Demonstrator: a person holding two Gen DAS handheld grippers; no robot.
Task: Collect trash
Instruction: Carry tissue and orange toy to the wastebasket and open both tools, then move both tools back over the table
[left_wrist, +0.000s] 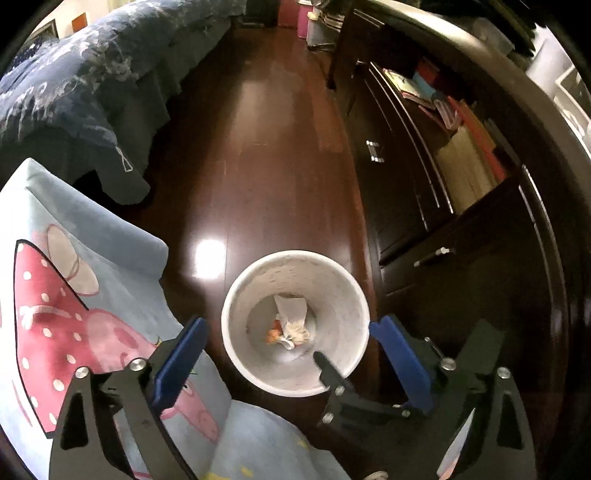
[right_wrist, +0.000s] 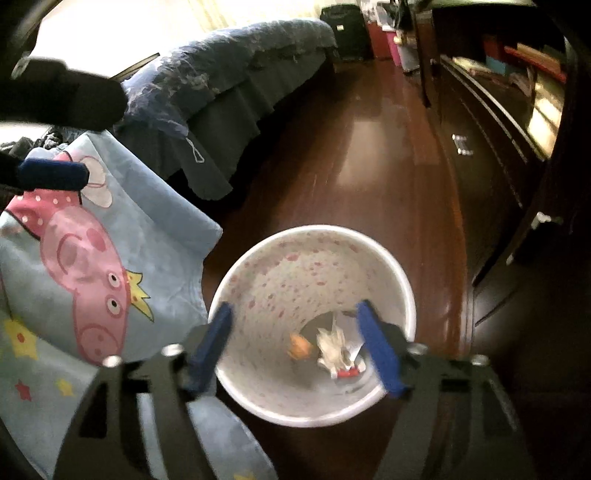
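Observation:
A white round trash bin (left_wrist: 236, 291) stands on the dark wooden floor; in the right wrist view (right_wrist: 258, 280) it shows pink speckles inside. Crumpled white paper and an orange scrap (left_wrist: 291, 328) lie at its bottom, also seen in the right wrist view (right_wrist: 332, 350). My left gripper (left_wrist: 288, 332) is open and empty, hovering over the bin. My right gripper (right_wrist: 295, 314) is open and empty, directly above the bin's mouth. The right gripper also shows in the left wrist view (left_wrist: 399, 354), at the bin's right rim. The left gripper's blue finger (right_wrist: 51, 177) shows at the far left of the right wrist view.
A light blue blanket with a pink cartoon pig (left_wrist: 74, 295) hangs left of the bin (right_wrist: 92, 251). A bed with a dark blue floral cover (left_wrist: 92, 81) stands beyond it. A dark wooden cabinet with books (left_wrist: 443, 147) runs along the right. Pink containers (right_wrist: 384, 40) stand far back.

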